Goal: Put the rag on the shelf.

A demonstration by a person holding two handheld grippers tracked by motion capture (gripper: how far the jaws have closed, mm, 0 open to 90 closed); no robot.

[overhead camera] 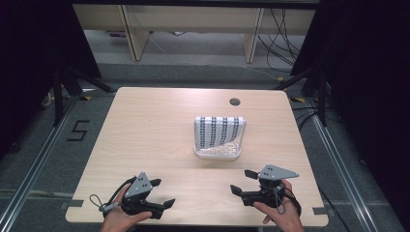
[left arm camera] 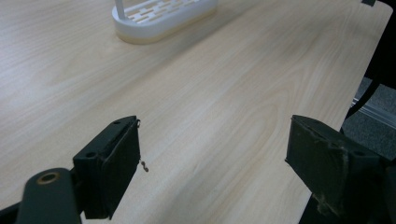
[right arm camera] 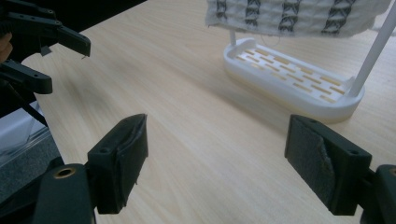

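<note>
A white rack [overhead camera: 217, 152] with a slotted base stands at the middle of the wooden table [overhead camera: 145, 125]. A white cloth with dark patterned stripes [overhead camera: 217, 130] hangs over its top rail. My left gripper [overhead camera: 162, 192] is held open near the front left edge, nothing between its jaws. My right gripper [overhead camera: 243, 181] is held open near the front right, just in front of the rack. In the right gripper view the rack base [right arm camera: 289, 79] and cloth [right arm camera: 289, 14] lie ahead, and the left gripper [right arm camera: 60, 56] shows at far left. The left gripper view shows the rack base [left arm camera: 163, 18] at the top.
A round cable hole [overhead camera: 235, 102] sits near the table's back edge. Dark tripod legs [overhead camera: 63, 87] and cables [overhead camera: 309, 111] stand on the floor at both sides. A wooden bench [overhead camera: 193, 24] is behind the table.
</note>
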